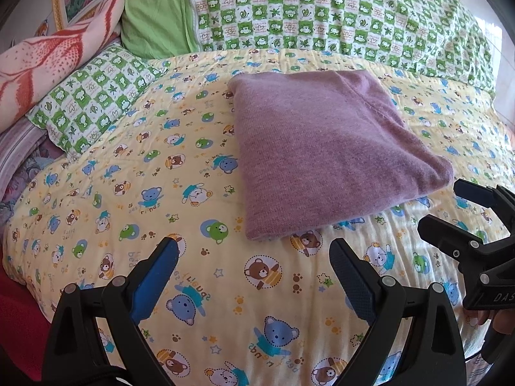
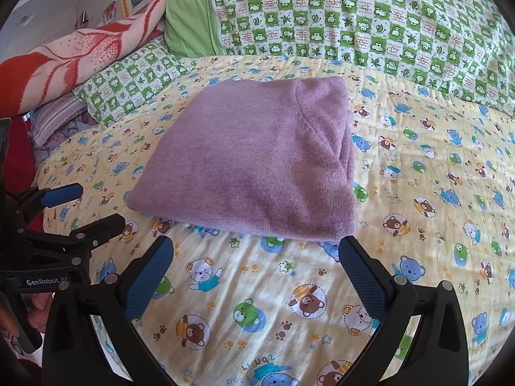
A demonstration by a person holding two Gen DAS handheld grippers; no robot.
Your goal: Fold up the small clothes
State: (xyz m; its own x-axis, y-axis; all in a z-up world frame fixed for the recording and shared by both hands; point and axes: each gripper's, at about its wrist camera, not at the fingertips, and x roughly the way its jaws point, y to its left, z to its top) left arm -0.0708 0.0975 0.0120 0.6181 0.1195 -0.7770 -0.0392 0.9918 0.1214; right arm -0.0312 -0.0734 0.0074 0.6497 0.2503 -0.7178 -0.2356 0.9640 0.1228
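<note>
I've got the folded purple knit garment (image 1: 325, 148) lying flat on the yellow bear-print quilt (image 1: 193, 212), well short of the green checked frog-print bedding (image 1: 322, 16) behind it. My left gripper (image 1: 254, 276) hangs just before the garment's near edge, spread wide, nothing in it. My right gripper (image 2: 256, 273) sits before the garment's near right corner, also released and empty. The right view shows the garment's stacked layers along its right edge (image 2: 346, 141); the left view shows only the flat top. Left of the garment lies a red-and-pink patterned blanket (image 2: 74, 61).
</note>
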